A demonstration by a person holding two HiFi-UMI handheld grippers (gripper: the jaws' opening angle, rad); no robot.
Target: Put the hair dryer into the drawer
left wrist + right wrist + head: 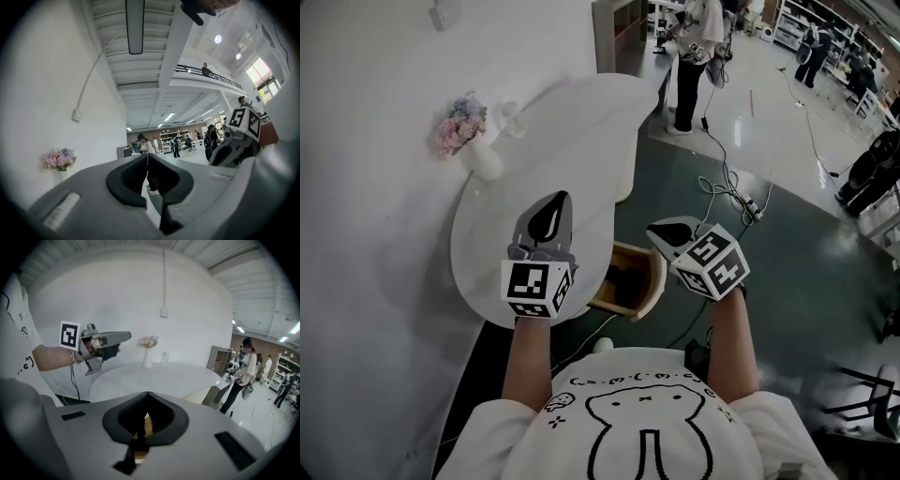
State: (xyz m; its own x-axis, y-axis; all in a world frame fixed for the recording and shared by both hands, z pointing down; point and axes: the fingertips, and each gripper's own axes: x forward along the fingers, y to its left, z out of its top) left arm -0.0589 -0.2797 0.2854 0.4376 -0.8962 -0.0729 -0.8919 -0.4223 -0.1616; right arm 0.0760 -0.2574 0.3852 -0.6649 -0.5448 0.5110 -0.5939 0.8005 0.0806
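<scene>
Both tools are empty. Your left tool (pixel 555 204) has its jaws pressed together and points out level over the white rounded worktop (pixel 581 131). Your right tool (pixel 661 231) is also pressed together, and it hangs above the open pale wooden drawer (pixel 649 281) at the worktop's near edge.

No view shows the hair dryer. It isn't on the worktop, where a white vase of pink and blue flowers (pixel 478 155) stands by the wall. The drawer's inside is mostly in shadow, so you cannot tell whether it lies there.

Expect a hard, smooth plastic shell, fairly light but nose-heavy, with a trailing cord. Pinching the handle close under the barrel should keep it from swinging or slipping.
</scene>
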